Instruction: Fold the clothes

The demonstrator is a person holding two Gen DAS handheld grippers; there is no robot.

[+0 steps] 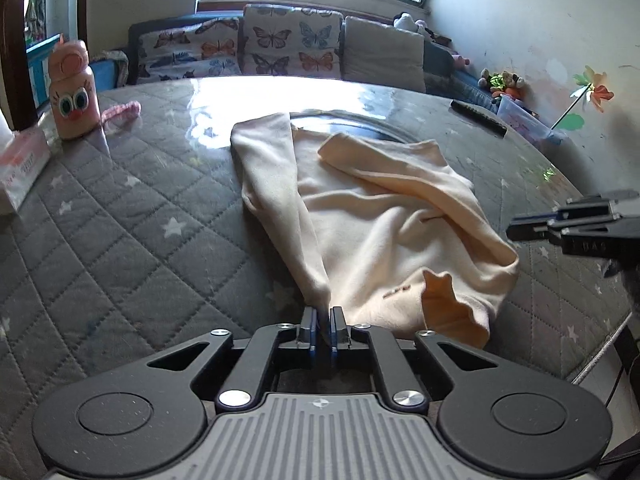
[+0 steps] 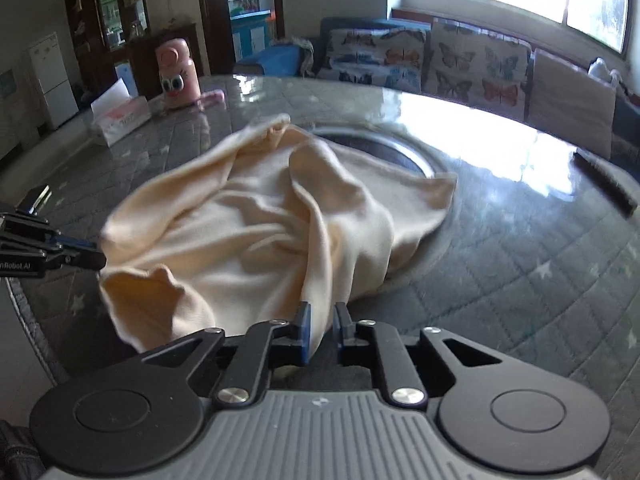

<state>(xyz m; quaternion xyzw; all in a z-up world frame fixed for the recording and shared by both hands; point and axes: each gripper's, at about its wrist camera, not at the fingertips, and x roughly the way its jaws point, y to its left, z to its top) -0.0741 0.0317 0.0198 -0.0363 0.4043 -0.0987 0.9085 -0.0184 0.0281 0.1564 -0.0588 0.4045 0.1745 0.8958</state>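
Cream cotton is bunching between both my tongs: the shirt [image 1: 384, 216] is lying rumpled on the quilted grey table [image 1: 132, 216], its far edge reaching over the dark round inset [image 2: 384, 148] in the middle.

My left gripper [image 1: 324, 326] is pinching the near left corner of the shirt, the blue pads nearly together with a thin fold of cloth caught between them. From that pinch a long ridge of fabric is running away toward the far left corner. A sleeve is lying folded across the top of the body, and a cuff is curling up near the front edge, just right of my left fingers.

My right gripper [image 2: 322, 330] is gripping another fold on the near right side. Its fingers are standing a little wider apart, with a thicker bunch of cloth filling the gap and hanging down between them. In the right view the fabric is rising in a peak just ahead of that grip.

Each gripper is showing at the edge of the other's view, level with the shirt's near hem and beside it.

On the far left of the table a pink bottle [image 1: 73, 92] with cartoon eyes is standing upright, with a tissue box [image 1: 20, 168] near it. Butterfly cushions [image 1: 288, 44] are lining the sofa under the window.
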